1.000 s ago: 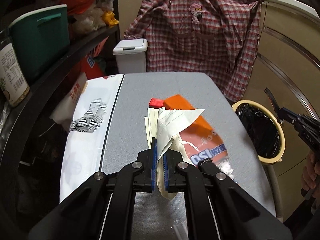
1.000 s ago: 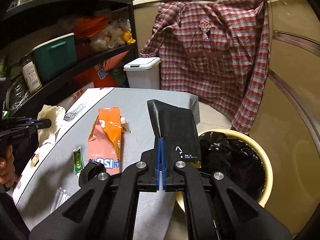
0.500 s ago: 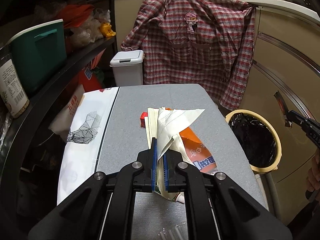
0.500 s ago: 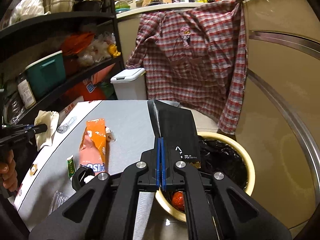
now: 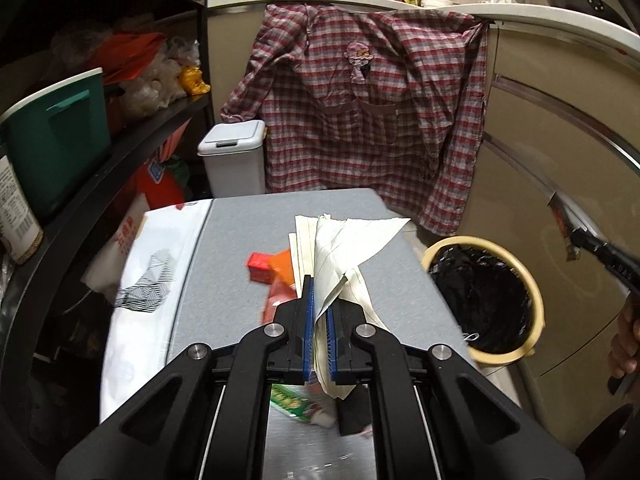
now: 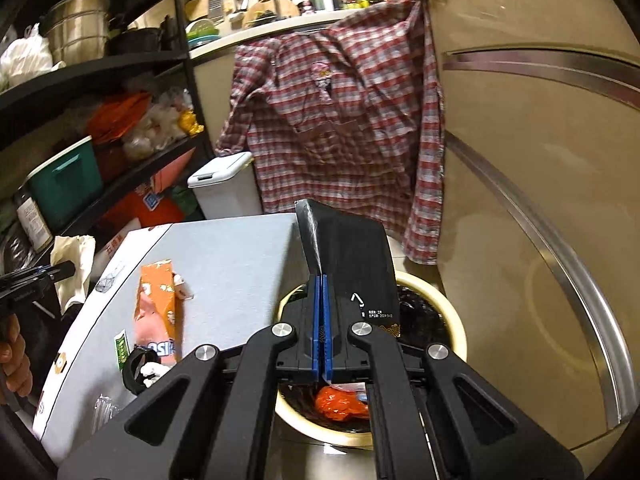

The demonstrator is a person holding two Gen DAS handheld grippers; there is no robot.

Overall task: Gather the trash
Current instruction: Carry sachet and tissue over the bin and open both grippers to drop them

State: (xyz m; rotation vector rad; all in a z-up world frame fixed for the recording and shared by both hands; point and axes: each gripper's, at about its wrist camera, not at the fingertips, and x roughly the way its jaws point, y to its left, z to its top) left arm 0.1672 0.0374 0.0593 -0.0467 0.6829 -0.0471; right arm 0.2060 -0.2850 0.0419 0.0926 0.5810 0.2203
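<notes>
My left hand-held gripper [image 5: 319,332] is clamped on a folded sheet of cream paper [image 5: 344,248], whose loose corner juts up and to the right above the blue pads. Under it on the grey desk [image 5: 240,248] lie a green sachet [image 5: 290,400], an orange snack packet [image 6: 158,300] and a small red block [image 5: 259,267], all near one another. My right hand-held gripper [image 6: 321,328] is pinched tight on a black wrapper [image 6: 348,252] that stands up from the pads and hangs above the yellow-rimmed bin [image 6: 456,336]. That bin is lined with a black bag and sits just beside the desk's right edge; a crumpled orange-red piece [image 6: 340,402] lies inside it. Also on the desk, nearer my right camera, are a small black ring-shaped thing [image 6: 138,364] and a clear plastic scrap [image 6: 105,406]. A white printed bag [image 5: 136,280] runs along the desk's left side. Farther back stand a white lidded bin [image 5: 234,158] on the floor and a black shelf [image 5: 120,152] carrying a green tub [image 5: 56,140]. Beyond those, a red plaid shirt [image 5: 360,120] hangs from the edge of a pale worktop.
</notes>
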